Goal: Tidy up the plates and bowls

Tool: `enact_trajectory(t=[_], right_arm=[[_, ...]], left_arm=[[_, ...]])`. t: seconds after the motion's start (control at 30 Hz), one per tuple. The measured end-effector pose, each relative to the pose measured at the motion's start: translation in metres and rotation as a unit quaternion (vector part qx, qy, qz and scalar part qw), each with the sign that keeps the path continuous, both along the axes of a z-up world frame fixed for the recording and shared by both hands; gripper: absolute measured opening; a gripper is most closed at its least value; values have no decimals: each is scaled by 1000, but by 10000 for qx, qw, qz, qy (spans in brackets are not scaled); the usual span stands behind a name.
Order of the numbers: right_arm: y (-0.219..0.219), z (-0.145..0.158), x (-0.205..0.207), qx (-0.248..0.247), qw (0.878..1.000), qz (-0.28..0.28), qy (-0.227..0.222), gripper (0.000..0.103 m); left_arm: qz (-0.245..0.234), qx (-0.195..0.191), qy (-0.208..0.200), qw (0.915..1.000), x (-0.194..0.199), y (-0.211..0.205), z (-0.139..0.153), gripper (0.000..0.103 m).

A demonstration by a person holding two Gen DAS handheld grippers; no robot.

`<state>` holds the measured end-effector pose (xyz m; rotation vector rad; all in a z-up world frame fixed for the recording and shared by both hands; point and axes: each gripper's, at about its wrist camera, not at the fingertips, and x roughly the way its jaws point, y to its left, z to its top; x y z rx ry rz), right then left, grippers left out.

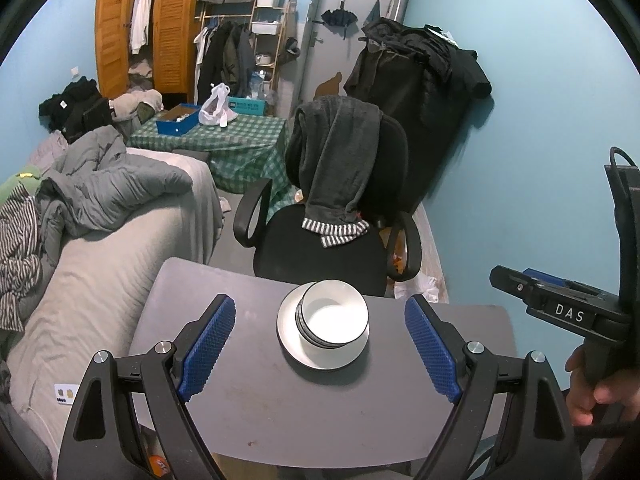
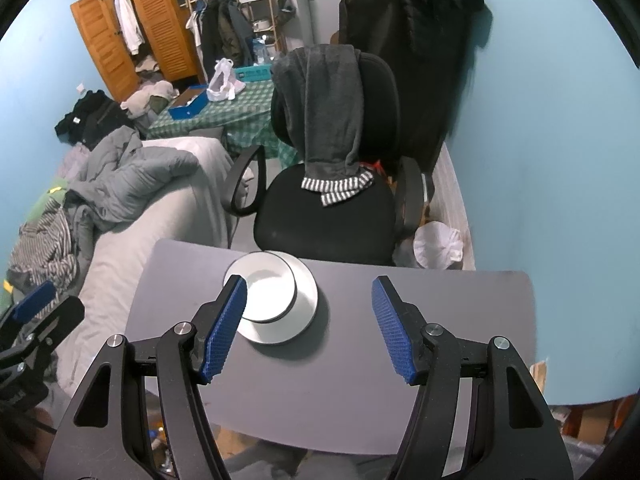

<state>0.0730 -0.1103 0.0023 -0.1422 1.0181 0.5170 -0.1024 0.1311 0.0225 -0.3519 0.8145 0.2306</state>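
Several white bowls (image 1: 334, 314), dark-rimmed, sit nested on a white plate (image 1: 296, 344); both grippers' jaws stand apart, empty.

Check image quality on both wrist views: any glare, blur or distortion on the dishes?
Left wrist: bowl interior glares white, strong fisheye bending, black corner vignette. Right wrist: bowl and plate washed out, dark coat edge smeared.

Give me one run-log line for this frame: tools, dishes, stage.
left tool: open, empty | right tool: open, empty | bowls: stacked on plate | table: grey | stage: stack set, untouched
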Motion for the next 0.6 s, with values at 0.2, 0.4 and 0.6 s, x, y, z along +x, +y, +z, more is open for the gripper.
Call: enact_trajectory(t=[0.2,0.4,0.6], right_arm=[[2,3,0,25,10000,-9,20,64],[3,1,1,55,10000,-23,58,64],[7,-2,3,132,9997,-48,191,64]], left_arm=[[-12,-3,53,10000,3,4,0,88],[-12,3,61,10000,6,7,2,88],[-9,-50,105,9999,10,12,1,88]])
